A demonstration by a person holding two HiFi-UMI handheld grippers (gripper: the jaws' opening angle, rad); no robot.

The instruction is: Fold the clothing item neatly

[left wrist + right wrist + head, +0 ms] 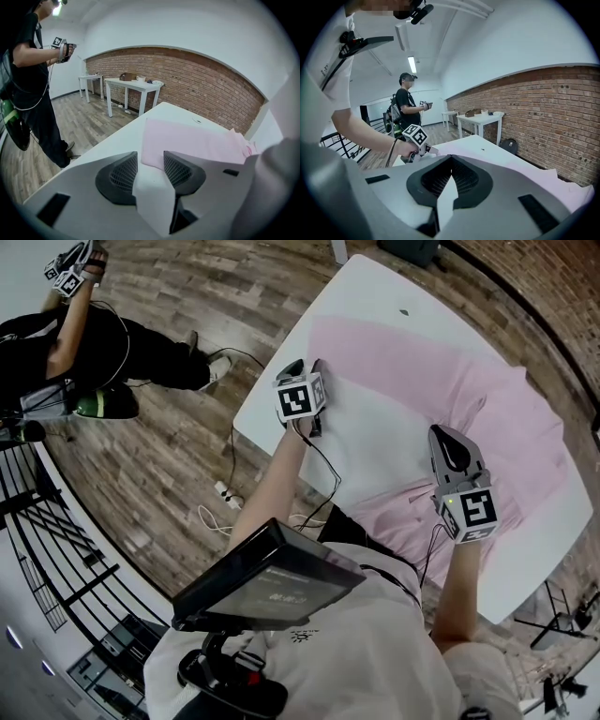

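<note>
**foldwatcher:** ok, where's the clothing at?

**benchlurker:** The pale pink cloth garment (422, 390) is spread flat over most of the flat white bench (375, 287). It runs from the left edge out to the far right, and it's rumpled on the right side. Its near edge goes over the bench's near side, and I can't see how far it hangs. The wearer's arm and a dark flat screen (267, 573) on their chest block that bit.

**foldwatcher:** anything else you can't make out?

**benchlurker:** There's a small dark speck (404, 311) on the bare far end of the bench, too tiny to call. A person in black (94, 343) stands well off to the left on the wooden plank floor (159, 446), partly cut off by the frame.

**foldwatcher:** and the tongs?

**benchlurker:** The left tongs (150, 157) are at the garment's left corner with the jaws apart. The pink corner lines up in the gap, but the pads aren't pressing on it. The right tongs (451, 159) have their jaws together with nothing between them, over the garment's near right part. I can't tell if they touch the cloth.
</note>
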